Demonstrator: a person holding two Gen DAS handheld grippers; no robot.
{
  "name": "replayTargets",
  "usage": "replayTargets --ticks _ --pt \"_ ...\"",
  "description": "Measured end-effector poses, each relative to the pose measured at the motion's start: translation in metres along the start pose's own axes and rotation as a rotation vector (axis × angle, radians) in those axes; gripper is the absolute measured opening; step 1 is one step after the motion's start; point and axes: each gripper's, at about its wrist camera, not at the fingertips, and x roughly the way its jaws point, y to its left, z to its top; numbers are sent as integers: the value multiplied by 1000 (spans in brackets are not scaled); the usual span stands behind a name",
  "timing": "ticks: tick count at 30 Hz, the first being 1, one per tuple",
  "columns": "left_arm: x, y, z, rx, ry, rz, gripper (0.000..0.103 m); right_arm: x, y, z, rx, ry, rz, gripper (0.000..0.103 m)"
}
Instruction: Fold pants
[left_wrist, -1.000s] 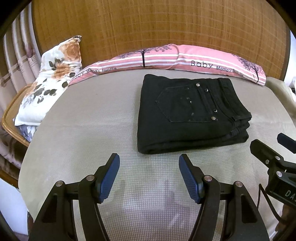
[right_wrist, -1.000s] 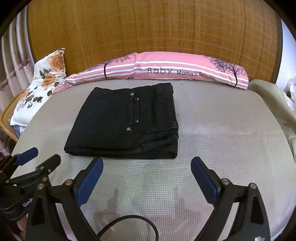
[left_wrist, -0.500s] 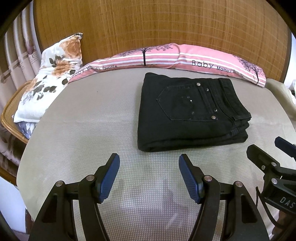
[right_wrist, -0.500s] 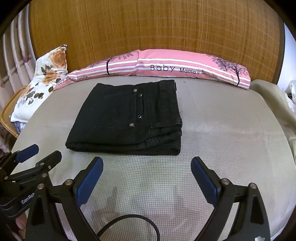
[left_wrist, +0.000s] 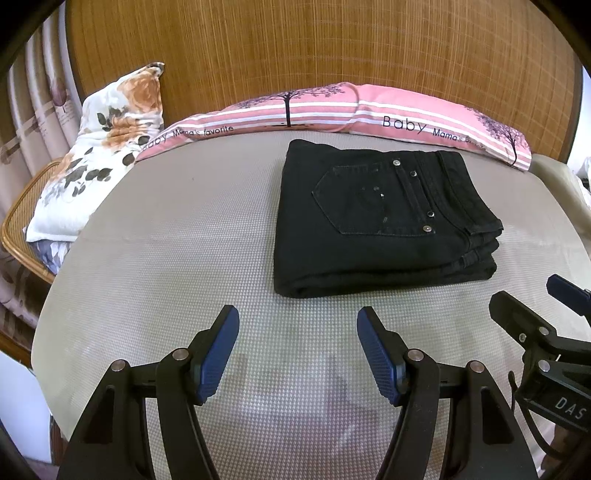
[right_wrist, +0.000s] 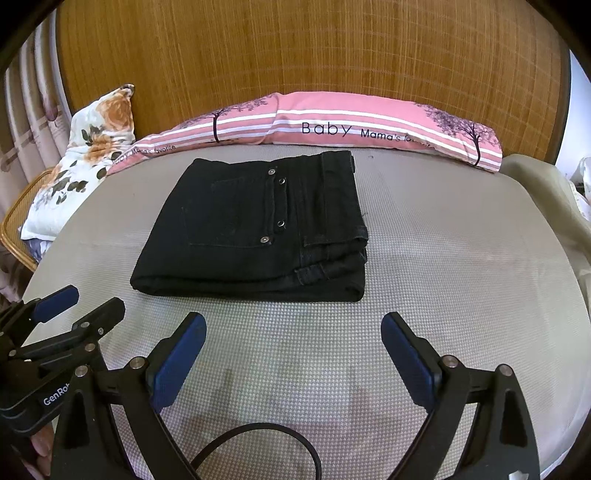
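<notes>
Black pants (left_wrist: 376, 221) lie folded into a compact rectangle on the grey mat (left_wrist: 177, 236), back pocket up. They also show in the right wrist view (right_wrist: 255, 229). My left gripper (left_wrist: 297, 325) is open and empty, hovering in front of the pants' near edge. My right gripper (right_wrist: 293, 328) is open and empty, also in front of the near edge. The right gripper shows at the right edge of the left wrist view (left_wrist: 543, 314). The left gripper shows at the left edge of the right wrist view (right_wrist: 74, 306).
A long pink striped pillow (left_wrist: 354, 114) lies behind the pants against the bamboo wall (left_wrist: 314, 44). A floral pillow (left_wrist: 99, 147) rests on a wicker chair (left_wrist: 18, 221) at the left. A beige cloth (right_wrist: 546, 192) lies at the right. A black cable (right_wrist: 258, 435) loops below the right gripper.
Both grippers have drawn back and risen slightly; the pants look a little farther away. Both stay open and empty. The pants have not moved.
</notes>
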Motion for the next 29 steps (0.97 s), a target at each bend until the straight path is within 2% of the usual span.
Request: replayTargets --ticks 29 --pt "1 -4 2 21 -8 -15 67 3 -4 -1 11 7 -1 94"
